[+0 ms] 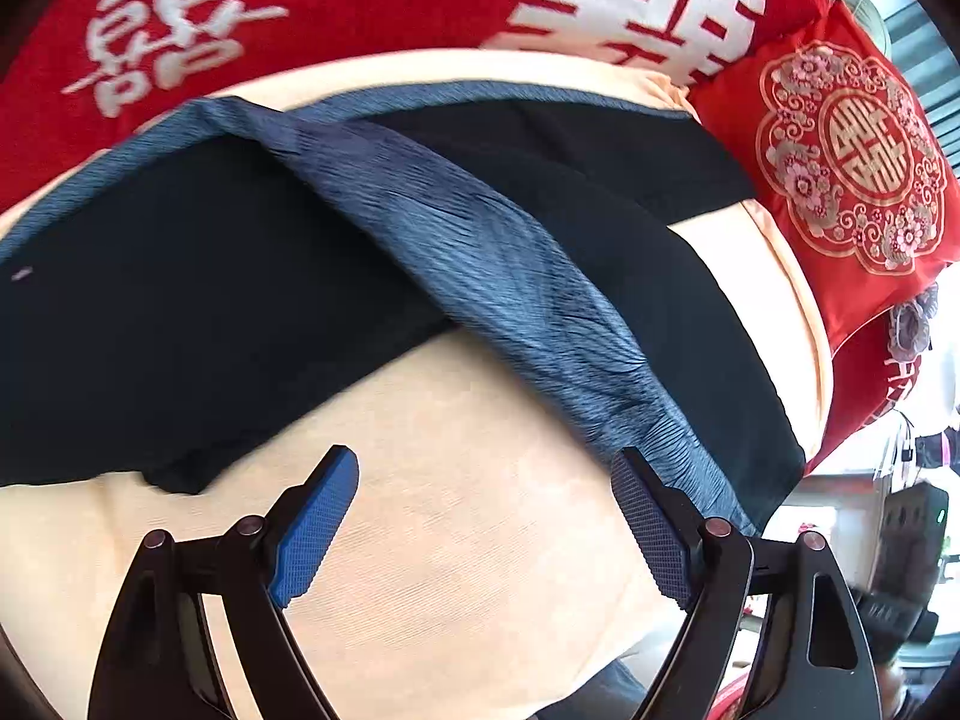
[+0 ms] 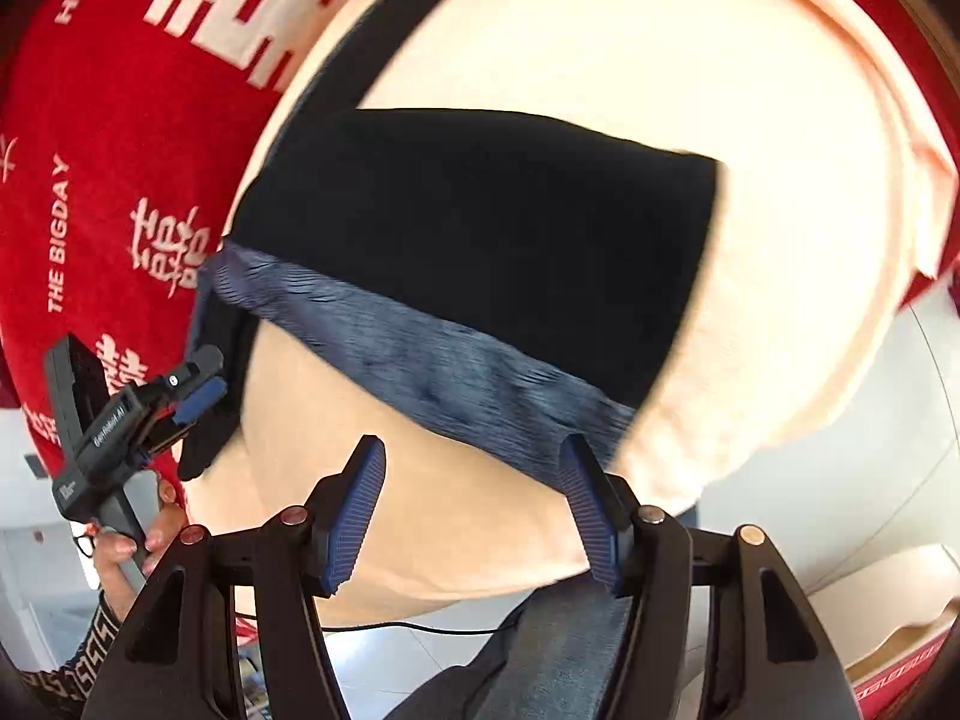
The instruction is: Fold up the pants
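Dark navy pants (image 1: 180, 312) with a lighter blue ribbed waistband (image 1: 504, 276) lie on a cream cloth (image 1: 456, 510) over a bed. My left gripper (image 1: 486, 474) is open and empty just short of the waistband; its right finger (image 1: 645, 516) is at the band's near end. In the right wrist view the pants (image 2: 480, 228) lie folded with the waistband (image 2: 432, 372) nearest. My right gripper (image 2: 474, 468) is open and empty, close to the band's edge. The left gripper (image 2: 201, 393) shows at the pants' left end.
A red blanket with white characters (image 1: 180, 30) lies behind the cream cloth. A red embroidered cushion (image 1: 852, 156) sits at the right. The bed edge and floor (image 2: 870, 480) lie to the right, with a thin cable (image 2: 420, 630) below.
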`<state>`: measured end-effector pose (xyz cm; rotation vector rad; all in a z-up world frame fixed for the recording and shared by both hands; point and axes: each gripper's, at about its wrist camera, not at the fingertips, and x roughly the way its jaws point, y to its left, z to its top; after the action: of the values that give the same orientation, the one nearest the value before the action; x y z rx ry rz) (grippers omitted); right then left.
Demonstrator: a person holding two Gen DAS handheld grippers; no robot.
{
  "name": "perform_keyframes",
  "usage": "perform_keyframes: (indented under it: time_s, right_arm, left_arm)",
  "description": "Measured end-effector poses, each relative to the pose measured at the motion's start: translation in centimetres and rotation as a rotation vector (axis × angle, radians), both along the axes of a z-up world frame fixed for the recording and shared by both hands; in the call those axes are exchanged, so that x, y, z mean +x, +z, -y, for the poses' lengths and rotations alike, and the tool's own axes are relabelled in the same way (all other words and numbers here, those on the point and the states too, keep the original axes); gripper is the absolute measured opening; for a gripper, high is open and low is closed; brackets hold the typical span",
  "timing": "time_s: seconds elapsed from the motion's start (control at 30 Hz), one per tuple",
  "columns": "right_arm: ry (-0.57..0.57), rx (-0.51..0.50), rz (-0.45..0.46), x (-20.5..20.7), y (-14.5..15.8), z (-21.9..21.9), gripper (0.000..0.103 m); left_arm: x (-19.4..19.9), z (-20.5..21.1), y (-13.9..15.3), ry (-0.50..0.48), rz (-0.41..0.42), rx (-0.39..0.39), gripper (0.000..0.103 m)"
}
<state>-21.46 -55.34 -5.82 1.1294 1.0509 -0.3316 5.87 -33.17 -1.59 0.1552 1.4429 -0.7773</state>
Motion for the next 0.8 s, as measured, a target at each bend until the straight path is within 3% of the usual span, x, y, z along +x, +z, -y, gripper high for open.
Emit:
perform_keyframes:
  time_s: [0.23, 0.47, 0.53, 0.6, 0.63, 0.67, 0.73, 0.8]
  right_arm:
    - [-0.003, 0.202, 0.079, -2.0, -5.5, 2.0, 0.064]
    - [-0.021, 0.363, 0.221, -3.1, -7.9, 3.7, 0.064]
    - [-0.055, 0.432, 0.259, -3.8, -8.2, 4.2, 0.035]
    - [-0.053, 0.443, 0.254, -3.7, -7.8, 4.5, 0.021]
    - [-0.050, 0.448, 0.260, -3.5, -7.5, 4.6, 0.020]
    - [-0.047, 0.446, 0.270, -3.3, -6.8, 4.9, 0.018]
    - [-0.034, 0.428, 0.295, -2.6, -5.2, 5.7, 0.017]
    - [-0.013, 0.389, 0.332, -1.5, -2.6, 7.1, 0.016]
  left_arm:
    - [1.3, 4.0, -2.4, -0.011, -0.025, 0.018, 0.087]
    - [0.5, 5.8, -3.4, 0.004, -0.034, 0.019, 0.087]
    - [0.3, 6.4, -3.5, 0.002, -0.041, 0.020, 0.087]
    - [-0.1, 6.9, -3.4, -0.001, -0.062, 0.004, 0.086]
    - [-0.4, 7.2, -3.3, -0.001, -0.077, -0.010, 0.076]
    - [-0.6, 7.5, -3.1, -0.002, -0.082, -0.011, 0.056]
    - [-0.5, 7.9, -2.7, 0.009, -0.114, -0.026, 0.030]
    - [-0.1, 7.6, -1.6, 0.050, -0.141, -0.063, 0.029]
